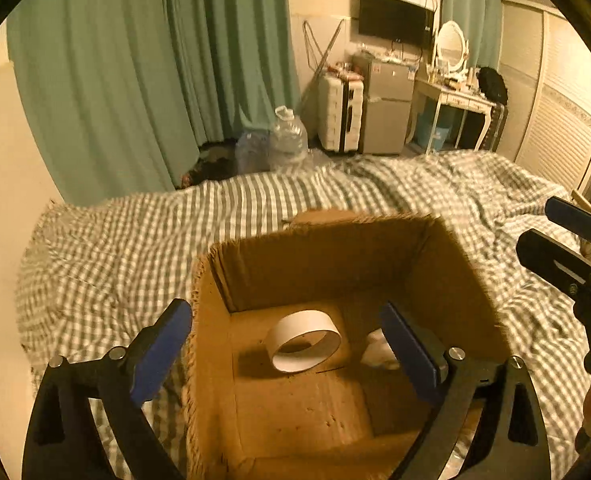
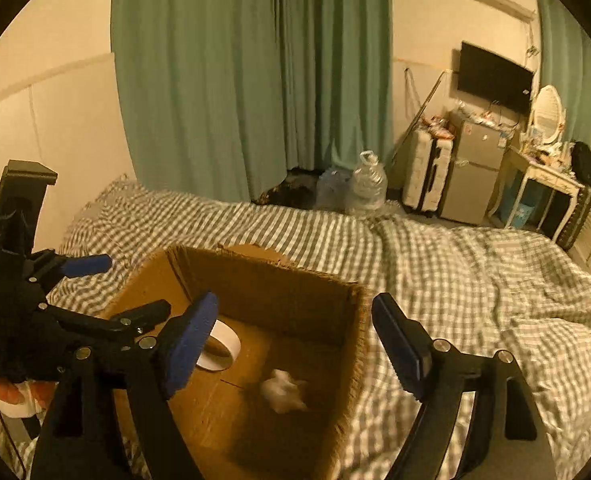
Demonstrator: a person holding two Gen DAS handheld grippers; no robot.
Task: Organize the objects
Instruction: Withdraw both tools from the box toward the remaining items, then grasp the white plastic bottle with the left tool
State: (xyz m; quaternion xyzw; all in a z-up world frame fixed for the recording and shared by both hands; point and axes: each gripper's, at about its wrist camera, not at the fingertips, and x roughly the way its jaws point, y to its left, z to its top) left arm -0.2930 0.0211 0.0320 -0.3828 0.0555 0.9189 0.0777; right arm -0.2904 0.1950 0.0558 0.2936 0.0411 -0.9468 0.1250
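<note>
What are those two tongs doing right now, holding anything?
Left tongs: open, holding nothing, straddling the left wall of the cardboard box.
Right tongs: open, holding nothing, straddling the box's right wall.

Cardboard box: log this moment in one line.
left gripper: open | right gripper: open | cardboard box: tape roll, crumpled paper

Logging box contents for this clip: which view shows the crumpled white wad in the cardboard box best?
The right wrist view: the crumpled white wad lies unobstructed on the cardboard box floor. In the left wrist view the left gripper's blue finger pad covers most of it.
</note>
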